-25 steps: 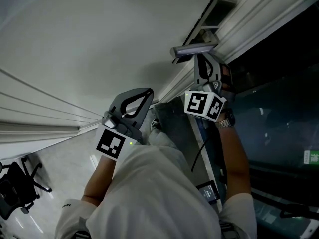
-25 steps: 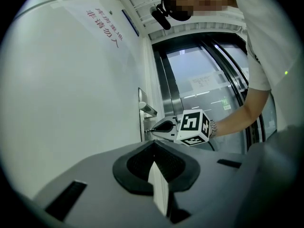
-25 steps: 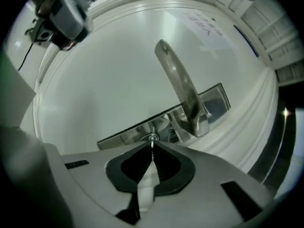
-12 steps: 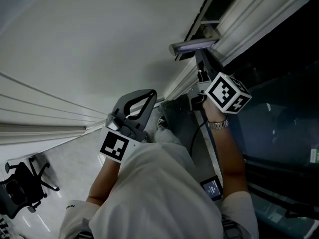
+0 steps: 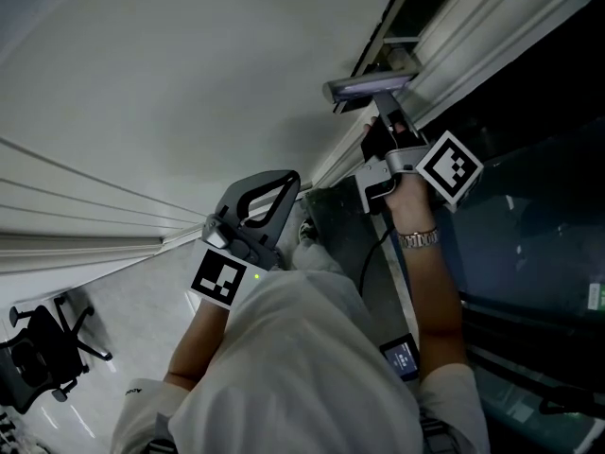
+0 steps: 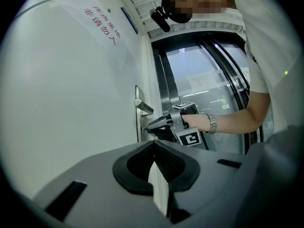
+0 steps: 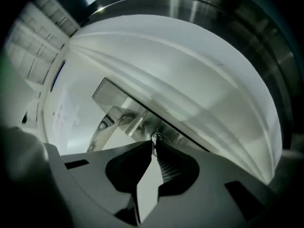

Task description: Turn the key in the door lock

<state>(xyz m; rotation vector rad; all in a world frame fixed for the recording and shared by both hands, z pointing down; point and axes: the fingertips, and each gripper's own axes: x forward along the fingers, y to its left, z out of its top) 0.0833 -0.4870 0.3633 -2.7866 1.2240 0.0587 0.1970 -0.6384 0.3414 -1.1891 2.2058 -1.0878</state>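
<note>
- Right gripper view: my right gripper (image 7: 153,145) has its jaws pinched together on the key (image 7: 153,149). Only a thin sliver of the key shows between the pads (image 7: 166,171).
- The key sits in the lock (image 7: 156,137), which is touching distance ahead of my fingertips, so the key is plainly home in it.
- The lock is set in a metal plate (image 7: 145,125) just beside the handle (image 7: 107,129). Plate and handle both run slantwise across this view, so I judge my wrist to be rolled well over, partway into the turn or near its end.
- In the head view this gripper reaches level to the edge of the door (image 5: 189,83), right under the handle, with its marker cube canted.
- Left gripper view: my left gripper (image 6: 153,144) has its jaws closed on nothing. It hangs back, well apart from the lock, and looks across at the right one working.
- Done so far: the key is in and firmly gripped, and I reckon the turning is under way.
- Left to do: finish the turn if any remains, then let go. I cannot tell whether the bolt has moved. Nothing is touching the handle.
</note>
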